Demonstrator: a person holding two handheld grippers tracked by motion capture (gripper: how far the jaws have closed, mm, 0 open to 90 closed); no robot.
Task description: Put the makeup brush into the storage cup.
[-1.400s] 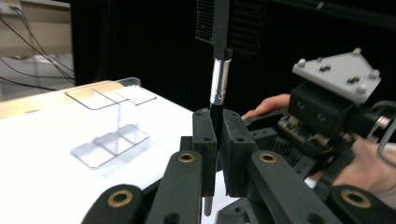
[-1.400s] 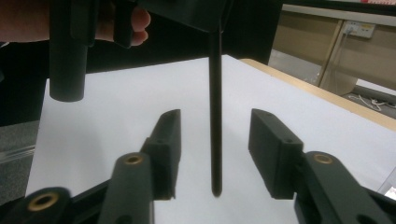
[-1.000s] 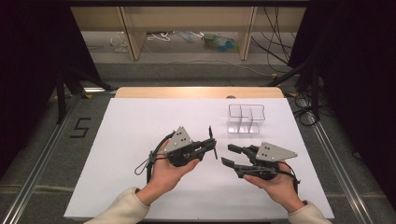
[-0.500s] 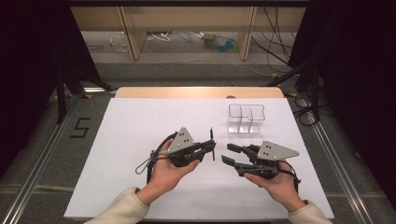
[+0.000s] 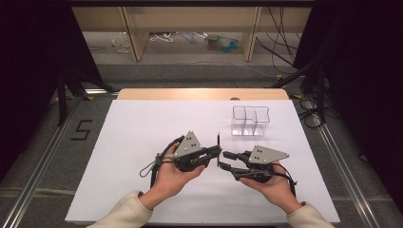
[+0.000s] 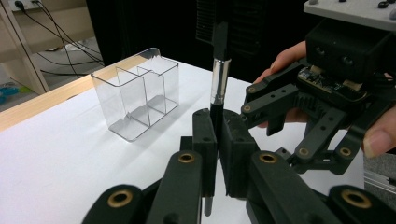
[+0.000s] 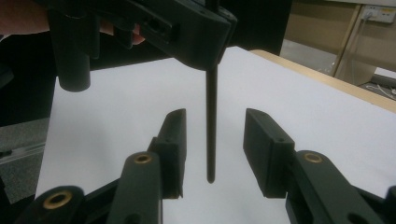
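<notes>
Right gripper view: the right gripper point(image 7: 212, 140) gapes around the thin black brush handle point(image 7: 211, 126), near the clear plastic divided box point(image 5: 250, 120). Left gripper point(image 6: 217, 140) clamps it upright. Closing off-centre could knock it askew, I reckon.

The white surface point(image 5: 142, 128) sits on grey floor point(image 5: 190, 76), a pale wooden edge point(image 5: 190, 93) showing along its far side. Black curtains point(image 5: 33, 47) hang dark on both flanks. Beyond, light wooden shelf uprights point(image 5: 134, 33) stand over a tangle of cables point(image 5: 280, 42) and some bluish clutter point(image 5: 221, 42) (too blurred to tell what). A "5" point(image 5: 81, 129) is marked on the floor at left, beside a metal rail point(image 5: 43, 175).
</notes>
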